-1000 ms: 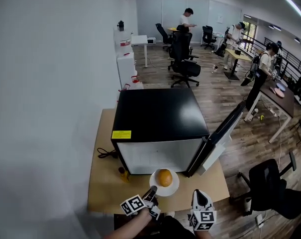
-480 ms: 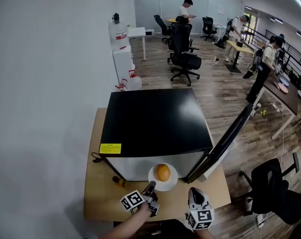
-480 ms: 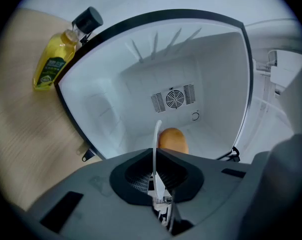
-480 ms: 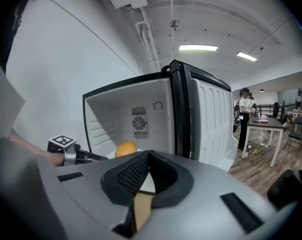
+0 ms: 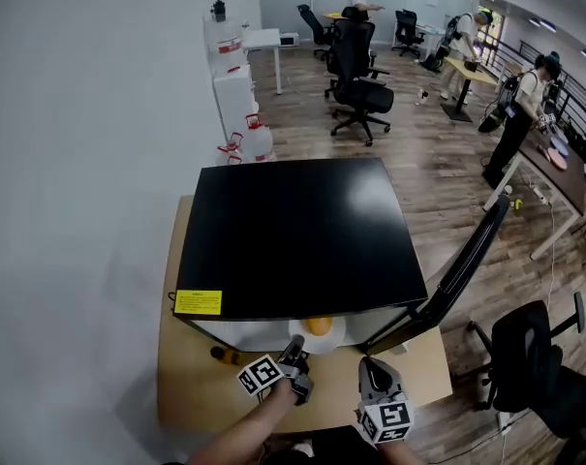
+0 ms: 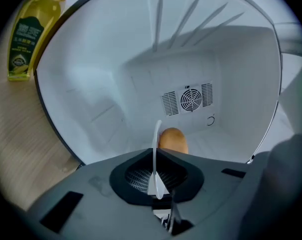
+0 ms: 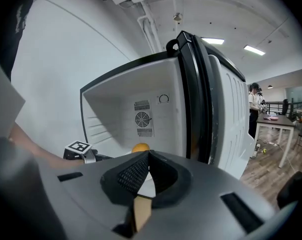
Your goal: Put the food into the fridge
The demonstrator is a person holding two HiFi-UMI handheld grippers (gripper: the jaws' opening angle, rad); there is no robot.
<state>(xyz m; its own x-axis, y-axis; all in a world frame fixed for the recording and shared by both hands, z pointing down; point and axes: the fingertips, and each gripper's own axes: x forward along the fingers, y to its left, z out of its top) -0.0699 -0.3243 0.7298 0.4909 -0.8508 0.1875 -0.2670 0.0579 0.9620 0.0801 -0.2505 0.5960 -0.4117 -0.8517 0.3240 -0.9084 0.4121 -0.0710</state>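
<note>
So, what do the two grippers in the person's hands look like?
The left gripper and right gripper look alike. Each has a smooth grey body with black pads that are finely ribbed and taper to a point. Each also carries a white cube with black square markers. The left forearm shows no sleeve.
</note>
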